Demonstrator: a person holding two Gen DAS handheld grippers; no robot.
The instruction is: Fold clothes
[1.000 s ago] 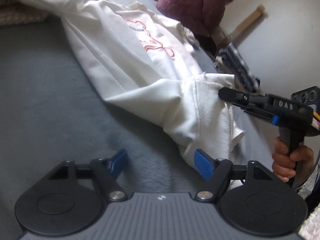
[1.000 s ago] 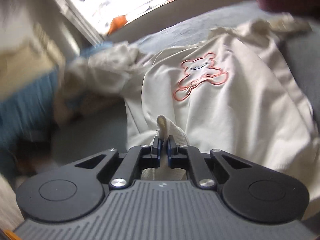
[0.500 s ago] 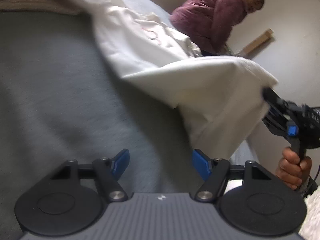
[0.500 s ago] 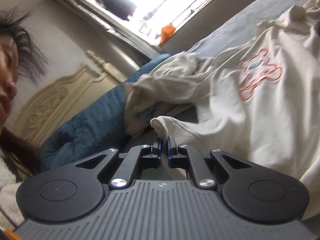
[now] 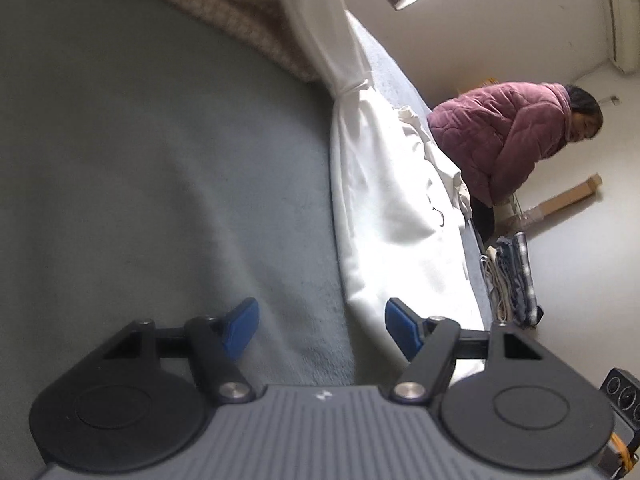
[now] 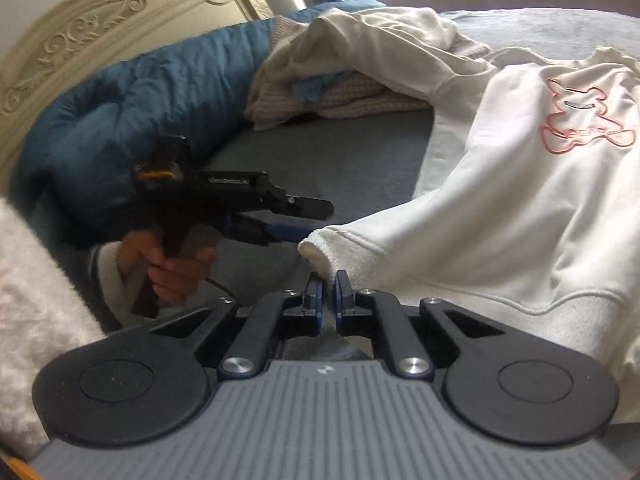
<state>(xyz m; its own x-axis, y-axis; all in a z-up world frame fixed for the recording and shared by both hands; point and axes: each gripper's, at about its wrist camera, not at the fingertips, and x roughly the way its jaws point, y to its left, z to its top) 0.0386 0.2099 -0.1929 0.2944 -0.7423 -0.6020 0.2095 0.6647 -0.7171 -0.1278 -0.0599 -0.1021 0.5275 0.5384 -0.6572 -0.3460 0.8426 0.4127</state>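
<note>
A white sweatshirt (image 6: 520, 208) with a red bear outline (image 6: 584, 120) lies on the grey bed (image 6: 352, 160). My right gripper (image 6: 328, 294) is shut on the sweatshirt's ribbed hem corner and holds it lifted. My left gripper (image 5: 320, 326) is open and empty, low over the grey bed (image 5: 160, 184), with the sweatshirt's edge (image 5: 384, 216) just ahead between its fingertips. It also shows in the right wrist view (image 6: 308, 220), open, its tips beside the hem corner.
A heap of cream clothes (image 6: 360, 64) and a blue duvet (image 6: 152, 112) lie by the carved headboard (image 6: 88, 36). A person in a pink jacket (image 5: 504, 140) bends at the bed's far side. Folded clothes (image 5: 512, 280) are stacked at the bed's edge.
My right gripper has swung left with the hem corner and brought it down toward the left gripper. My left gripper has dropped low over the bed, still open.
</note>
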